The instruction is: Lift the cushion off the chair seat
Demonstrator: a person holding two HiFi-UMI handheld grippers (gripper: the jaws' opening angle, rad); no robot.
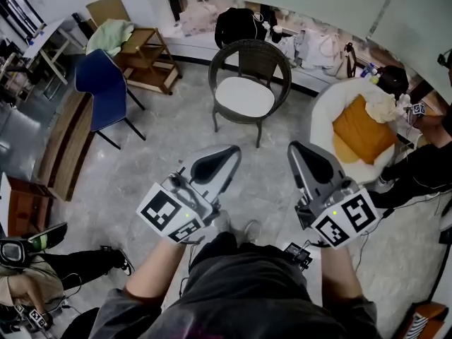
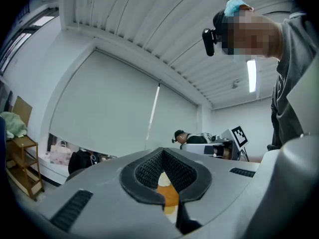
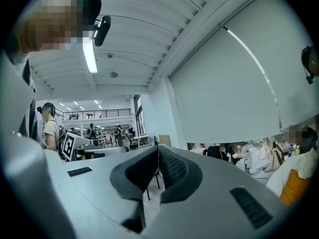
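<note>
A dark wicker chair (image 1: 248, 54) stands on the floor straight ahead, with a white cushion (image 1: 244, 96) lying flat on its seat. Both grippers are held level in front of the person's waist, well short of the chair. My left gripper (image 1: 228, 152) is shut with nothing in it, and its tips (image 2: 162, 151) meet in the left gripper view. My right gripper (image 1: 295, 150) is also shut and empty, its jaws closed together (image 3: 158, 148). An orange cushion (image 1: 360, 129) leans in a round white chair (image 1: 326, 101) to the right.
A blue chair (image 1: 106, 90) and a wooden shelf (image 1: 145, 55) stand at the back left, with a wooden bench (image 1: 63, 143) along the left. Bags line the back wall. One person sits at the lower left (image 1: 42, 270), another at the right edge (image 1: 424, 168).
</note>
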